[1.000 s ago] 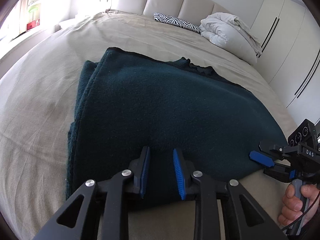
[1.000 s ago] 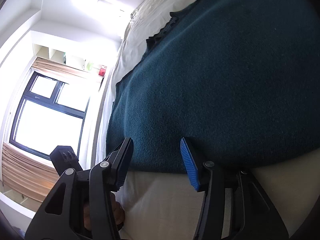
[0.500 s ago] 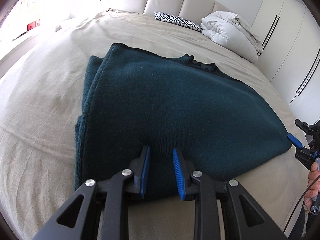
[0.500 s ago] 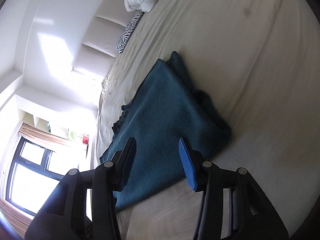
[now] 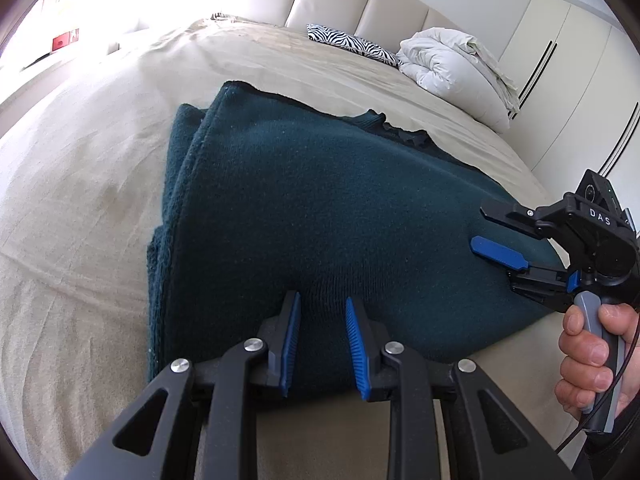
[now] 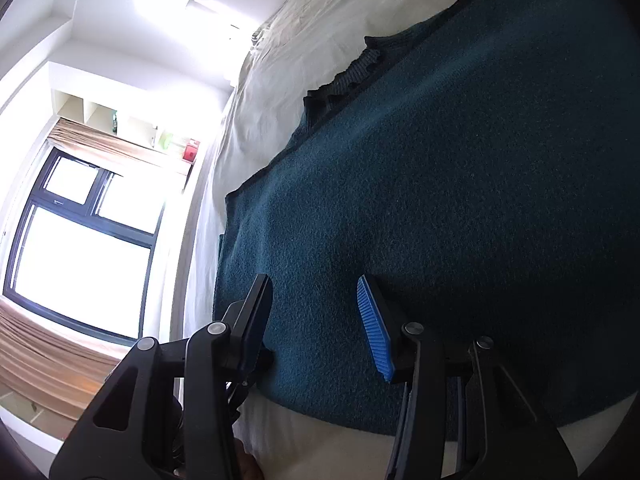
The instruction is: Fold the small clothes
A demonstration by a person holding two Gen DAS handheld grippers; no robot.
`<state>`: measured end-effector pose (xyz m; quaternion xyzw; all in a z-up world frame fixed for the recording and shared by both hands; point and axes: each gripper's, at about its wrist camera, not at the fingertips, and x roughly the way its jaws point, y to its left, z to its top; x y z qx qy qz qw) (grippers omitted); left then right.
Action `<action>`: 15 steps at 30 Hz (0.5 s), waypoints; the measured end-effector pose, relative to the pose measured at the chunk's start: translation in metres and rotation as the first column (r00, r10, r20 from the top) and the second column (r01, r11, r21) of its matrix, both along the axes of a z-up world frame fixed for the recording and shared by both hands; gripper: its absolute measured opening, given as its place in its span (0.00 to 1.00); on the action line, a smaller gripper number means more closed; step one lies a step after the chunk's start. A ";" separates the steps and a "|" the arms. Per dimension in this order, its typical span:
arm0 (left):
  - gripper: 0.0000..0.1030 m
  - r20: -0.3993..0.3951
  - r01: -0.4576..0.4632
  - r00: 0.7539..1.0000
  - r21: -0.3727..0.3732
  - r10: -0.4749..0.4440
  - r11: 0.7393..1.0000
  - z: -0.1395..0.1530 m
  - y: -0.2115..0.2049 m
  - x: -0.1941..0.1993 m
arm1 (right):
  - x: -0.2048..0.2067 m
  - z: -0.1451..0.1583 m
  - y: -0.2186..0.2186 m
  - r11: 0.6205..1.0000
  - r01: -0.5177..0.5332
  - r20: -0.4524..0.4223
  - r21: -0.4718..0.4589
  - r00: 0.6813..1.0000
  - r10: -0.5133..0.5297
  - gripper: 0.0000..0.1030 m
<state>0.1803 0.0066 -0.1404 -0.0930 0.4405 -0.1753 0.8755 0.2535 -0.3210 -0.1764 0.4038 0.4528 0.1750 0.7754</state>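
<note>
You hold both the left claw and right claw unclenched at the sweater's near edge, ready to pinch it for folding.

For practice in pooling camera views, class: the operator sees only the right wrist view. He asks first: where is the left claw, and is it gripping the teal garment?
Observer: The left claw is at the near hem of the teal garment, open and gripping nothing.
Operator: How does my own claw look from outside?
Observer: The right claw is open over the garment's near right corner, turned so one finger is above the other.
Operator: What lies beyond the garment?
Observer: A bundled white duvet lies at the head of the bed, next to the wardrobe.
</note>
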 end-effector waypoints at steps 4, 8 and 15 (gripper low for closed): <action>0.26 -0.004 0.000 1.000 -0.039 0.000 0.999 0.000 0.006 -0.001 | -0.007 -0.008 -0.023 0.998 0.044 0.027 0.054 0.999 -0.045 0.41; 0.24 -0.033 -0.022 0.999 -0.151 0.017 0.988 0.005 0.029 -0.002 | -0.037 -0.007 -0.074 0.989 0.141 0.033 0.045 0.989 -0.142 0.41; 0.50 0.029 -0.175 0.982 -0.226 0.186 0.958 0.046 0.092 -0.023 | -0.074 0.014 -0.115 0.969 0.246 0.057 0.002 0.968 -0.246 0.50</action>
